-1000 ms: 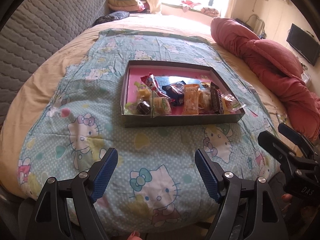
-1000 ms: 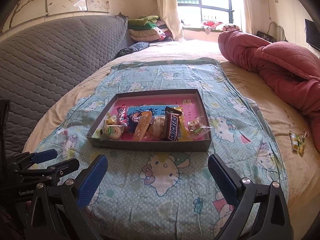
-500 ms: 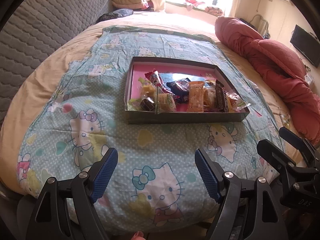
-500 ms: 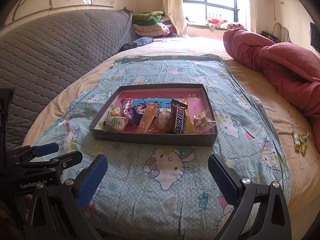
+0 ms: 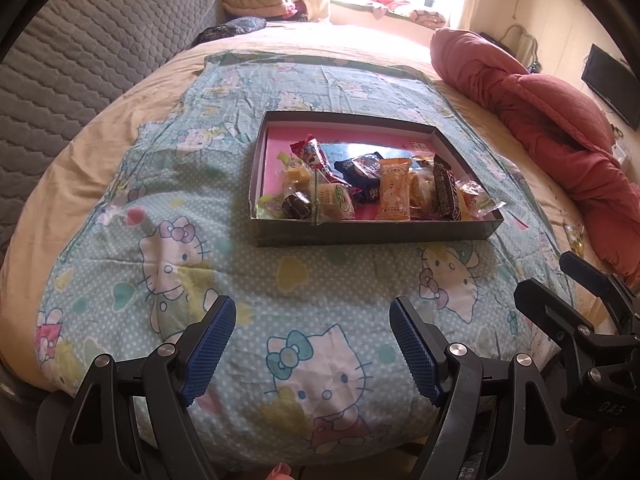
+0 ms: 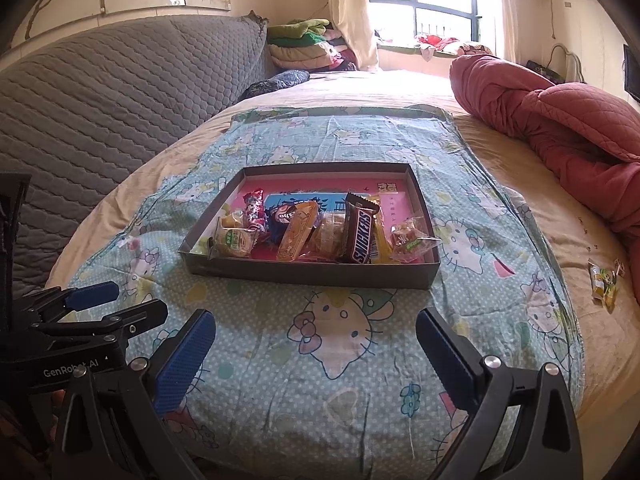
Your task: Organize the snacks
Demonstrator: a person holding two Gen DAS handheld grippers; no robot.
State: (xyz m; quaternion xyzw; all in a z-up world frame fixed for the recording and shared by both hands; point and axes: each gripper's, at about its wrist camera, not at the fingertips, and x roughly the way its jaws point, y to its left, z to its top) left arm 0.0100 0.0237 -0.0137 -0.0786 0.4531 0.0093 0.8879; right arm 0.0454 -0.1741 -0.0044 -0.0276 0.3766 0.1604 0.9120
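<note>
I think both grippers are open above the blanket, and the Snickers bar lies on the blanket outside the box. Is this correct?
Not quite. The Snickers bar lies inside the box, among the other snacks, as the right wrist view shows. The rest holds: the left gripper and right gripper are open above the blanket.

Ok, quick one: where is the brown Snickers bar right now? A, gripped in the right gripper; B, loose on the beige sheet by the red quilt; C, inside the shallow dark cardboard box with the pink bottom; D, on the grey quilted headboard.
C: the brown Snickers bar lies among other wrapped snacks inside the shallow dark cardboard box, while the right gripper is open and empty.
</note>
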